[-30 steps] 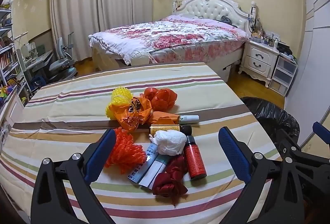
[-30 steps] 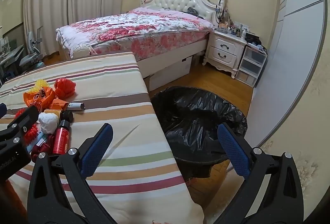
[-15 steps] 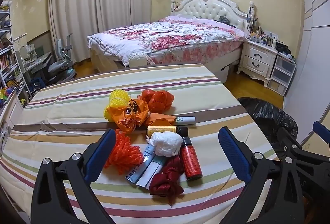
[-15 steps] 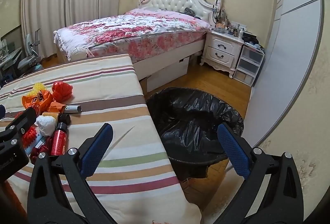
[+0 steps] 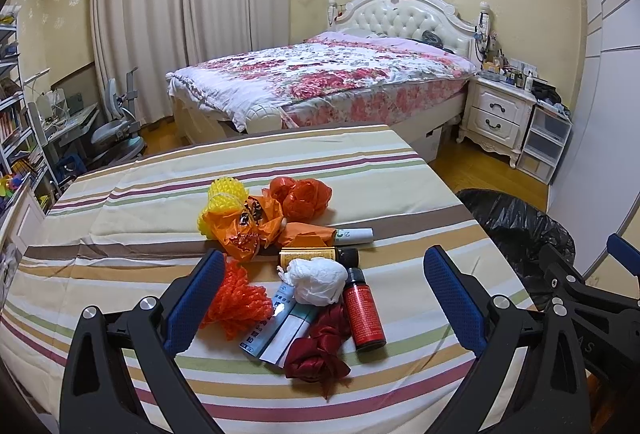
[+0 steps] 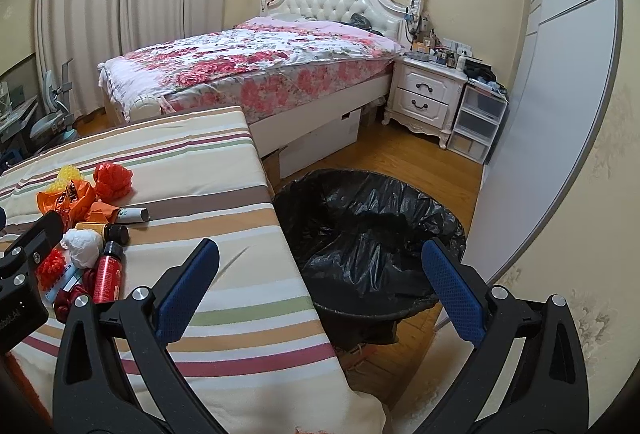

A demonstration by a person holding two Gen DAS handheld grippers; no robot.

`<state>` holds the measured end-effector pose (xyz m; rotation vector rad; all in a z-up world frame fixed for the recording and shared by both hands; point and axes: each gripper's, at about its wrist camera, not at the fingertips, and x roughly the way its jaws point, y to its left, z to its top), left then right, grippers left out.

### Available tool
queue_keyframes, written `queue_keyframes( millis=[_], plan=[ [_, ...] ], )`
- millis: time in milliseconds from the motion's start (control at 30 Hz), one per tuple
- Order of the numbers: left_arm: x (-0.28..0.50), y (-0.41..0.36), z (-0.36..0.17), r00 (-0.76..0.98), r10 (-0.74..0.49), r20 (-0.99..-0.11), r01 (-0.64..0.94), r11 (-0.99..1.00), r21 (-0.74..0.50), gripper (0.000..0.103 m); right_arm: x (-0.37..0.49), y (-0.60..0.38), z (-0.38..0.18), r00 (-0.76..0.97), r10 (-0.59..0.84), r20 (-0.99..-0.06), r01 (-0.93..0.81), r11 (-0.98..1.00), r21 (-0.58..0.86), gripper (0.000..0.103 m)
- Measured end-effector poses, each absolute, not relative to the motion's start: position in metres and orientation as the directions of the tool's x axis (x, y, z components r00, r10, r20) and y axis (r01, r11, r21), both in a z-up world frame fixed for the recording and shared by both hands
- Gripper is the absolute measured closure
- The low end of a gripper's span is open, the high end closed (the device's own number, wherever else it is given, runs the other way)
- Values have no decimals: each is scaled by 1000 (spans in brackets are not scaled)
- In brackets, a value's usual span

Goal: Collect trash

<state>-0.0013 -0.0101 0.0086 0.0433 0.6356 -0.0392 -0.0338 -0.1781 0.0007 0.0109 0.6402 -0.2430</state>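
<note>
My left gripper [image 5: 324, 286] is spread wide and holds nothing, hovering over the trash pile [image 5: 296, 266] in the middle of the striped table [image 5: 120, 202]. My right gripper [image 6: 320, 274] is equally wide and empty, straddling the table's right edge. Only its view shows the inside of the black-lined bin [image 6: 372, 234], which stands on the floor against that edge; the left view catches just its rim.

I see 1 trash pile [image 5: 296, 258] on the table [image 5: 120, 218]. The bin [image 6: 368, 242] stands on the floor right of the table; the bed [image 5: 320, 82] lies behind.
</note>
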Motion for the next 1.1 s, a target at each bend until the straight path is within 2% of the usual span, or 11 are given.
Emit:
queue_keyframes(
  millis=[1100],
  plan=[
    [-1,-8,6,803,-21,-596,49,998,31,6,-34,-177,-2,773,-219,-596,227,972,-62,4]
  ],
)
